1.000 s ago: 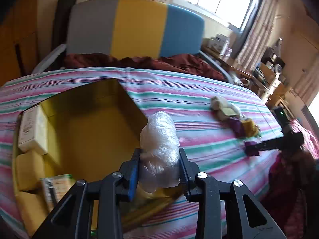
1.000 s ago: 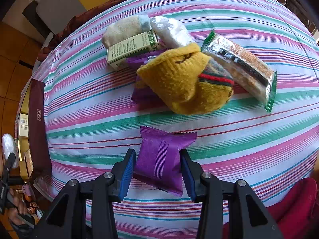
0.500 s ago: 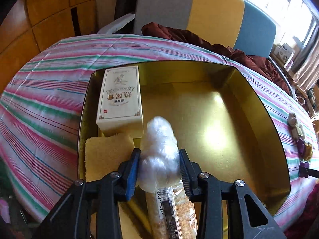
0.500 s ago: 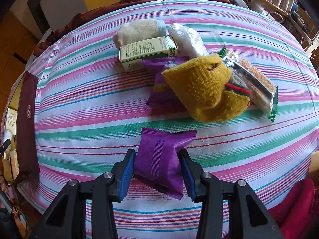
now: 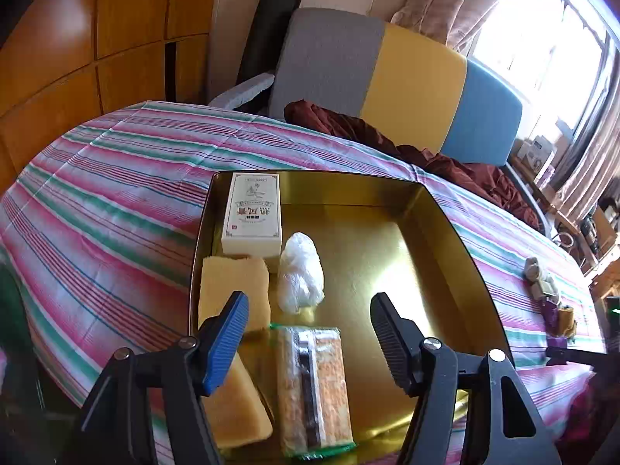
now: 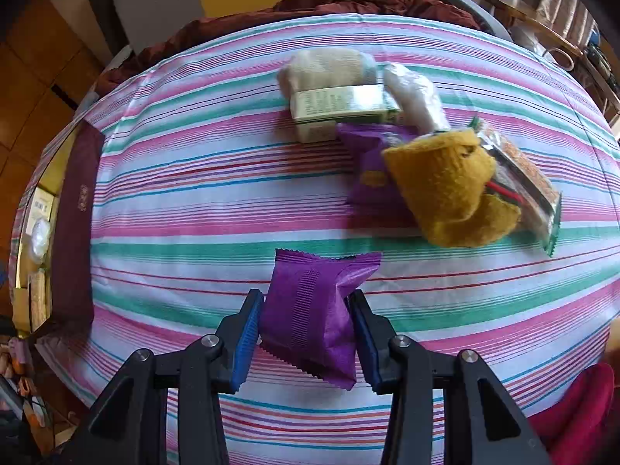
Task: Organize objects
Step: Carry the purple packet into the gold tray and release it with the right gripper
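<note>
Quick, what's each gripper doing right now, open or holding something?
Left gripper: jaws opening, nothing between them; the plastic-wrapped bundle lies in the gold tray.
Right gripper: shut on the purple packet.

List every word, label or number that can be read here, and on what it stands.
None reads clearly.
White box in the gold tray: Chinese characters and red stamp, blurred.
Green-and-white carton: print smeared.
Maroon tray wall: small emblem, illegible.
Cracker pack: label illegible.
</note>
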`<move>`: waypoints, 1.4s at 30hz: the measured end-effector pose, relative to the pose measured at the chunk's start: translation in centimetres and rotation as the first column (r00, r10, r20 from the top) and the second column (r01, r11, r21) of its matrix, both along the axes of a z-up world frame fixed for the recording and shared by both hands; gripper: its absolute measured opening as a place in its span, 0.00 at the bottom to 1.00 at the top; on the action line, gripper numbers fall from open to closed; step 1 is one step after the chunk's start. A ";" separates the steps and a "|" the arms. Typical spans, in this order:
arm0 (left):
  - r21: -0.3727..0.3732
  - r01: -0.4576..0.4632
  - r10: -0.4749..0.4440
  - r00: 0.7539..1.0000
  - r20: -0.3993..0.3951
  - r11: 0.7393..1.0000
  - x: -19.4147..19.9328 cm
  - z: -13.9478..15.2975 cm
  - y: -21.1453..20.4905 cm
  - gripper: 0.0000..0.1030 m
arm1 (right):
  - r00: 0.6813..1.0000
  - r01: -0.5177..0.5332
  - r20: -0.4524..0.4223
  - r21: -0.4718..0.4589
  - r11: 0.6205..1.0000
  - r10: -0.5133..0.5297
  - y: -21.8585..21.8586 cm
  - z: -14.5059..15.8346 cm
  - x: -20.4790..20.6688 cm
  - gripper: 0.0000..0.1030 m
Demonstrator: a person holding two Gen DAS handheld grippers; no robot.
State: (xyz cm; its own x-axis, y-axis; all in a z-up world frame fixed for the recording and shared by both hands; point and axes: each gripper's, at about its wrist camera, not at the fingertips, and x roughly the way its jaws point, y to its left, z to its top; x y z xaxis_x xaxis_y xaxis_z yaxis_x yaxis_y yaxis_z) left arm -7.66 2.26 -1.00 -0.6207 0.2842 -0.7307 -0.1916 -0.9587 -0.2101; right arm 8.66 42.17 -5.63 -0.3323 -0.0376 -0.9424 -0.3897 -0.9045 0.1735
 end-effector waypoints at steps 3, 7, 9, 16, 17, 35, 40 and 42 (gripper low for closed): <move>0.012 -0.003 0.003 1.000 -0.003 1.000 0.9 0.0 -0.3 0.65 | 0.999 -0.047 0.013 0.012 0.999 0.046 -1.8 -0.2 0.1 0.44; 0.030 -0.005 0.005 1.000 -0.005 1.000 1.8 0.1 -0.8 0.65 | 0.997 -0.080 -0.017 0.021 0.997 0.081 -3.8 0.9 -0.4 0.43; 0.034 -0.016 0.017 1.000 -0.010 0.999 2.0 0.2 -1.4 0.66 | 0.992 -0.101 -0.070 0.008 0.995 0.102 -5.6 2.2 -2.0 0.44; 0.072 -0.066 0.067 0.998 -0.016 0.995 2.7 0.3 -4.2 0.68 | 0.905 -0.362 -0.227 0.039 0.932 0.361 -17.1 6.9 -8.5 0.43; 0.073 -0.073 0.075 0.997 -0.015 0.995 2.8 0.2 -4.5 0.68 | 0.885 -0.404 -0.234 0.044 0.914 0.403 -19.1 6.9 -9.5 0.43; 0.096 -0.135 0.136 0.991 -0.007 0.986 3.1 -0.5 -7.5 0.75 | 0.769 -0.640 -0.083 -0.102 0.762 0.634 -33.2 -0.7 -14.6 0.51; 0.093 -0.133 0.134 0.991 -0.005 0.987 3.1 -0.5 -7.3 0.75 | 0.767 -0.641 -0.102 -0.120 0.758 0.633 -33.0 -0.9 -13.9 0.57; 0.090 -0.128 0.130 0.992 -0.009 0.988 3.2 -0.4 -7.0 0.77 | 0.776 -0.631 -0.131 -0.118 0.767 0.618 -32.4 -0.4 -13.7 0.62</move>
State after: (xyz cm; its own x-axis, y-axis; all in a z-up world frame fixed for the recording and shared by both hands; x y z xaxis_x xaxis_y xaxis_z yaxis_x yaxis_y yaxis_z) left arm -4.45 -4.75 -1.37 -0.6672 0.2643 -0.6965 -0.0713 -0.9533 -0.2934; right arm -5.01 9.78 -5.99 -0.2600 -0.3976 -0.8799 0.2730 -0.9044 0.3280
